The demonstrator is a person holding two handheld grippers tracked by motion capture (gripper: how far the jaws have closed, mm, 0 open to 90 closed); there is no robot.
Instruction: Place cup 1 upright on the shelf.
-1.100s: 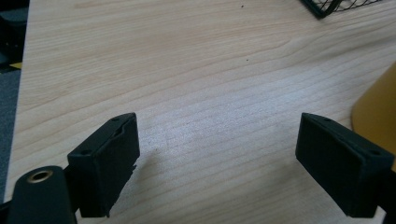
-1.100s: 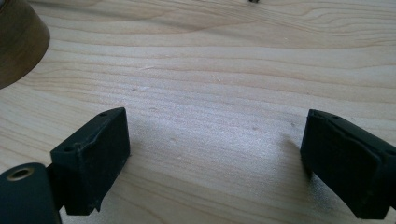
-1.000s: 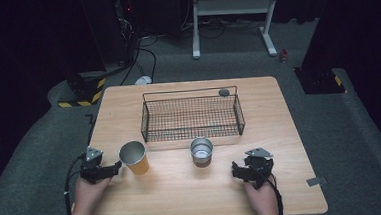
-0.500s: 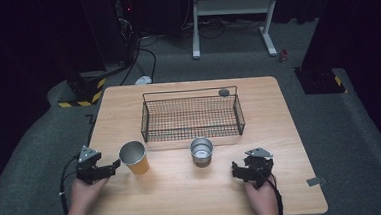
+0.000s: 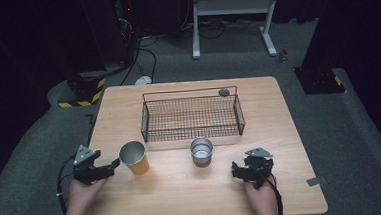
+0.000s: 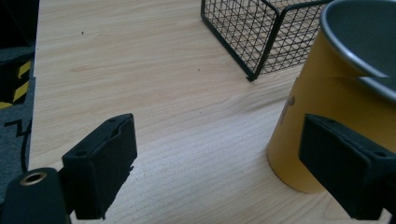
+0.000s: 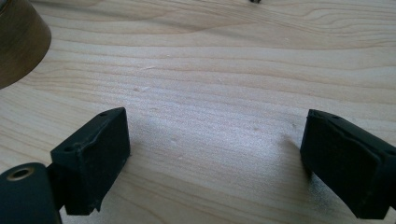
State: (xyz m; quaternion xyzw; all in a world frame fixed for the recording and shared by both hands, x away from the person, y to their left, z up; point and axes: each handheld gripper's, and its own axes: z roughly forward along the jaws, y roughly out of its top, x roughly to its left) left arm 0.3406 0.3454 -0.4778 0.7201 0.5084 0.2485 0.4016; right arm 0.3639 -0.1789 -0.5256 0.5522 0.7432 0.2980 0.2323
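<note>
The yellow cup [image 5: 134, 158] stands upright on the desk [image 5: 184, 203], left of centre in the lower half of the high view, in front of the left corner of the wire basket [image 5: 191, 115]. In the left gripper view it fills the right side [image 6: 327, 116], with one jaw of the left tool [image 6: 233, 163] in front of its wall and the other well off to the left over bare wood, so the cup is not yet between the pads. That tool's [image 5: 113, 165] jaws have just been opening; they stand apart with nothing gripped, beside the cup in the high view.

A second, metal cup [image 5: 201, 151] stands near the middle of the high view, just in front of the basket, whose bottom looks empty. The right tool [image 5: 236, 172] rests low at lower right, jaws spread wide over bare desk [image 7: 210, 93], holding nothing, with the metal cup's edge [image 7: 18, 42] at the upper left of its view.

Judged from this, the work is at its start: no cup is grasped or lifted. Closing on the yellow cup and carrying it, probably to the basket, remains, and likely the same for the metal cup.
</note>
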